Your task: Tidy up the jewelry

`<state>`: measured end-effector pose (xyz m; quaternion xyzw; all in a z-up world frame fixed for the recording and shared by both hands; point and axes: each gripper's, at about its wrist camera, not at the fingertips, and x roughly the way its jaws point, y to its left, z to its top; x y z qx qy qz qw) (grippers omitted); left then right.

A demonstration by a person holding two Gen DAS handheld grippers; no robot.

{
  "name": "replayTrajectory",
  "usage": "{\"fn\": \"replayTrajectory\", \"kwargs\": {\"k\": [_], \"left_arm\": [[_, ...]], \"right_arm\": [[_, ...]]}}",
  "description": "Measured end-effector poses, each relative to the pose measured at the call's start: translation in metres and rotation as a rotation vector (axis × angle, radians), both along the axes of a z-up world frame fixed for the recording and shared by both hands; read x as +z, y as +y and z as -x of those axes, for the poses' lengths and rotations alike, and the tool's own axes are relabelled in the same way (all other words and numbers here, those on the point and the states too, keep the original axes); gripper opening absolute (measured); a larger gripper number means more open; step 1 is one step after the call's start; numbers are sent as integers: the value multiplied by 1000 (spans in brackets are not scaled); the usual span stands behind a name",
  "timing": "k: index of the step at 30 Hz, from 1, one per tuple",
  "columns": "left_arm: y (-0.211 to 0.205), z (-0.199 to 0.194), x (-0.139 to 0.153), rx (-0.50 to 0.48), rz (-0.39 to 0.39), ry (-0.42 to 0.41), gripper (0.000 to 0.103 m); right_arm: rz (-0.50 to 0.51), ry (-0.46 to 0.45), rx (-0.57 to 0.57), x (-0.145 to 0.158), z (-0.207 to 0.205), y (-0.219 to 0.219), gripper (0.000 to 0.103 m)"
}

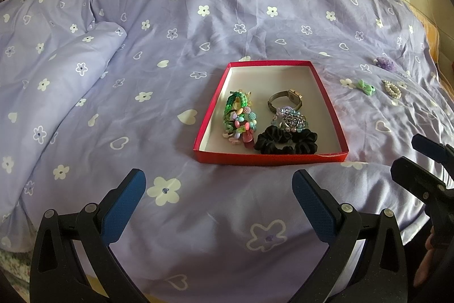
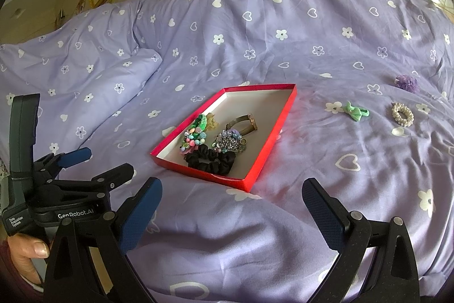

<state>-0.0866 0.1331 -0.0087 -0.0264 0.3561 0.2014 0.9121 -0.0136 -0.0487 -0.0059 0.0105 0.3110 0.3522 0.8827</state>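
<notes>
Resting on a lilac quilt w/ white hearts & flowers: shallow red card tray, pale inside, holding black ruched scrunchie, metal-band watch, beaded pieces. Outside, to its right, well apart: green bow, pearl ring-shaped band, purple tuft, poss. fabric. Left gripper & right gripper: fingers spread wide, nothing held.

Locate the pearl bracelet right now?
The pearl bracelet lies on the purple bedspread, outside and right of the red tray, just past the green bow and nearer than the purple flower clip.
</notes>
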Motion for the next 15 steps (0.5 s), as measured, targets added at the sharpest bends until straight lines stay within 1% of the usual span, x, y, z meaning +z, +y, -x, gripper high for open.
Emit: {"fn": "replayTrajectory", "kwargs": {"k": [15], "left_arm": [[-3,-1,0,0,0,1,103]], "right_arm": [[-5,4,1,1,-2,0,100]]}}
